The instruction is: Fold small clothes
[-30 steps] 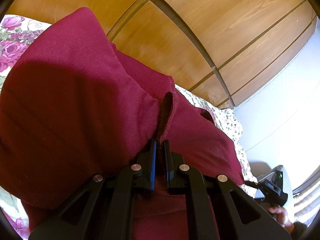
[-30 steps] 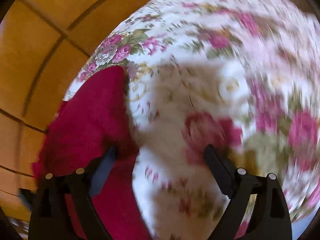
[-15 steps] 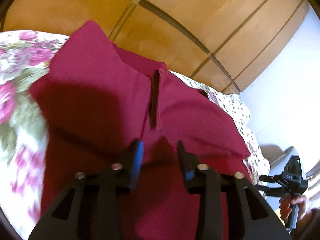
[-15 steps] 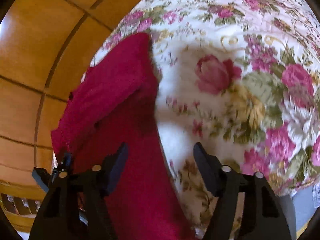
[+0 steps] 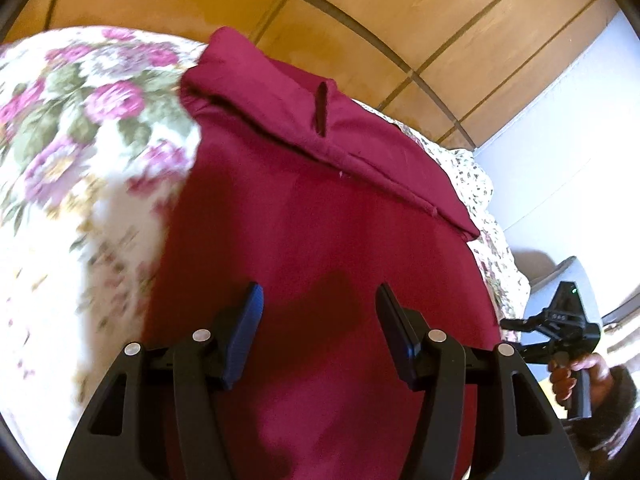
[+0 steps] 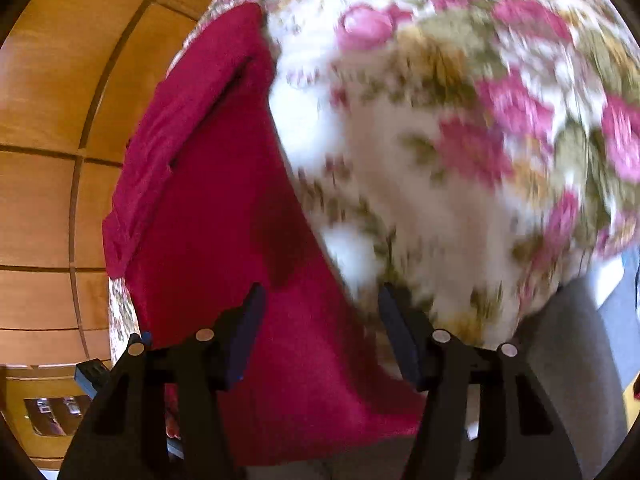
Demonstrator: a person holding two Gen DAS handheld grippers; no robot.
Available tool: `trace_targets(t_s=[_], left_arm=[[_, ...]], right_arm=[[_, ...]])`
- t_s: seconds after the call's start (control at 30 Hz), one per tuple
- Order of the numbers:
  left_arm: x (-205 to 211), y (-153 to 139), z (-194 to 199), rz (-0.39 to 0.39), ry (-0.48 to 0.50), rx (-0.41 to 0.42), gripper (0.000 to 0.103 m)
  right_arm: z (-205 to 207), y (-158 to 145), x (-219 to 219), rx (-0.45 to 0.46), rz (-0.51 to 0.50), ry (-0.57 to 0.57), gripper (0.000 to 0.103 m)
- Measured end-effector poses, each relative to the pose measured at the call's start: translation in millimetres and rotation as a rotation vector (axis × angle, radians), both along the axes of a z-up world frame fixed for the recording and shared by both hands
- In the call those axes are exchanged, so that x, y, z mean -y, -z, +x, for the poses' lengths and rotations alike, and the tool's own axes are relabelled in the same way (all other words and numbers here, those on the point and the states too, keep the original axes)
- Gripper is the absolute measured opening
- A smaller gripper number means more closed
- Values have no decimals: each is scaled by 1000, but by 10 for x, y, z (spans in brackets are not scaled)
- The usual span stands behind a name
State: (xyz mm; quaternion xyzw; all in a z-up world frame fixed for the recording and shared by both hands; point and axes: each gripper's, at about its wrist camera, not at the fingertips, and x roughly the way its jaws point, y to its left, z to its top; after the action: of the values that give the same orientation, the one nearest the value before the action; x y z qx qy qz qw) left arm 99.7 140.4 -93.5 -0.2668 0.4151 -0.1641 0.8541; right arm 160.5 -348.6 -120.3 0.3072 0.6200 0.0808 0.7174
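A dark red garment (image 5: pixel 320 208) lies spread on a floral bedspread (image 5: pixel 72 160), its far end folded over into a band with a slit (image 5: pixel 320 108). My left gripper (image 5: pixel 319 292) hovers over the garment's near part. Its jaws are opening and nothing is between them. In the right wrist view the same garment (image 6: pixel 208 208) runs along the bed's left side. My right gripper (image 6: pixel 320 292) hangs over its right edge, where the cloth meets the bedspread (image 6: pixel 460 140). These jaws are closing, and the pads press on nothing.
A wooden panelled wall (image 5: pixel 400 8) stands right behind the bed, with a pale wall (image 5: pixel 580 140) to the right. A person's hand (image 5: pixel 572 376) holds a gripper handle at the bed's right edge. The bed's near corner drops to grey (image 6: pixel 572 360).
My left gripper let go of the garment's fold, opened and drew back, so more of the garment shows. My right gripper's jaws narrowed as it swung from the bedspread over the garment's edge.
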Motion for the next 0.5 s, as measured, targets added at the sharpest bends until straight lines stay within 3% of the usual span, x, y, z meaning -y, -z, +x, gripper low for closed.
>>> trace_targets(t_s=[0.23, 0.4, 0.5], left_arm=[[-280, 27, -358, -34, -27, -23, 58], [-330, 29, -597, -45, 16, -27, 58], [-353, 32, -734, -55, 49, -33, 58]], right_arm=[[-213, 152, -180, -43, -106, -66, 63], [-271, 252, -215, -74, -116, -82, 68], [-310, 268, -256, -90, -111, -98, 64]])
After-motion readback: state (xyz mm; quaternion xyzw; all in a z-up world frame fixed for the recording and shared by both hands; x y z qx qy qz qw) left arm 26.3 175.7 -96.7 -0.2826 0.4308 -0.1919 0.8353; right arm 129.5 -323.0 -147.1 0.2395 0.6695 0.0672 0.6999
